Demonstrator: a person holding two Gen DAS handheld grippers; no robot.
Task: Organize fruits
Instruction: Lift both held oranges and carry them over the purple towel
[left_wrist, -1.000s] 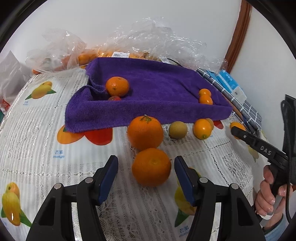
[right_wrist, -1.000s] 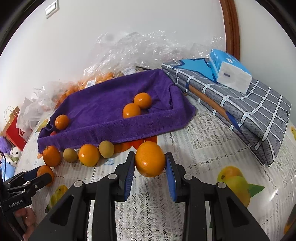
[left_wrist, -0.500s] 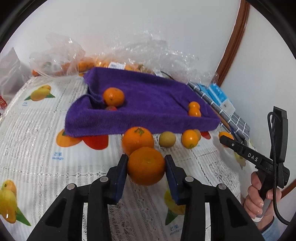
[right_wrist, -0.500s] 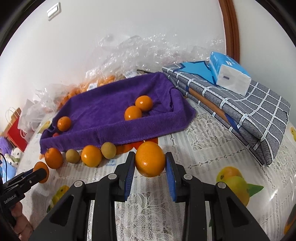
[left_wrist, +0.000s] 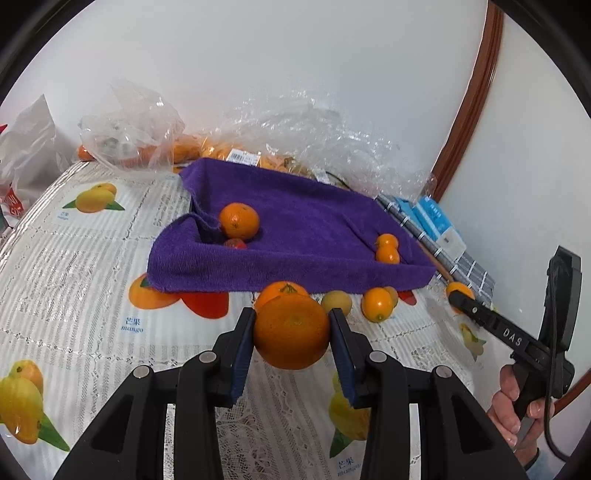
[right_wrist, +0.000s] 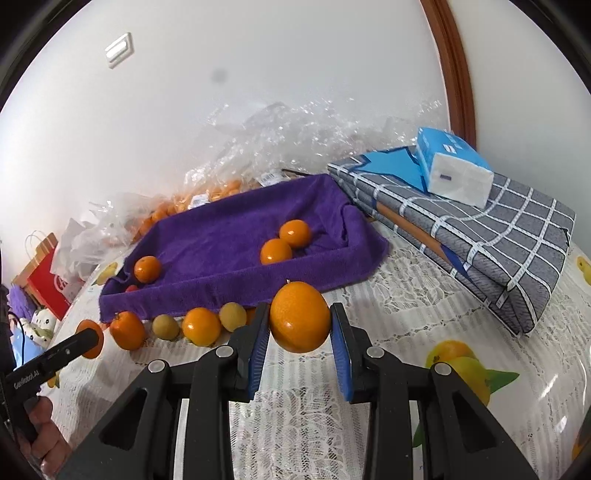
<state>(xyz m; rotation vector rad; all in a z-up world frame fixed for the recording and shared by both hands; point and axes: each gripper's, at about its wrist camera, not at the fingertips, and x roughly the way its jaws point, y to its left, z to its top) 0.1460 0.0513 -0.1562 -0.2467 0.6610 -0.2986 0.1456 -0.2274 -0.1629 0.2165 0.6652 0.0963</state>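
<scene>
My left gripper (left_wrist: 291, 332) is shut on a large orange (left_wrist: 291, 334) and holds it above the tablecloth, in front of the purple towel tray (left_wrist: 295, 266). My right gripper (right_wrist: 299, 321) is shut on another orange (right_wrist: 300, 316), lifted near the tray's front right corner (right_wrist: 332, 266). The tray holds a mandarin (left_wrist: 239, 220) at the left and two small oranges (left_wrist: 387, 248) at the right. A row of loose fruit lies along its front edge: an orange (right_wrist: 127, 329), two yellow-green fruits (right_wrist: 165, 326) and a small orange (right_wrist: 201, 326).
Clear plastic bags of oranges (left_wrist: 155, 125) pile up behind the tray against the wall. A folded grey checked blanket (right_wrist: 480, 236) with a blue tissue pack (right_wrist: 454, 166) lies to the right. A red bag (right_wrist: 48, 280) stands at the far left.
My left gripper closed on the large orange and lifted it off the table. My right gripper kept its orange and rose a little.
</scene>
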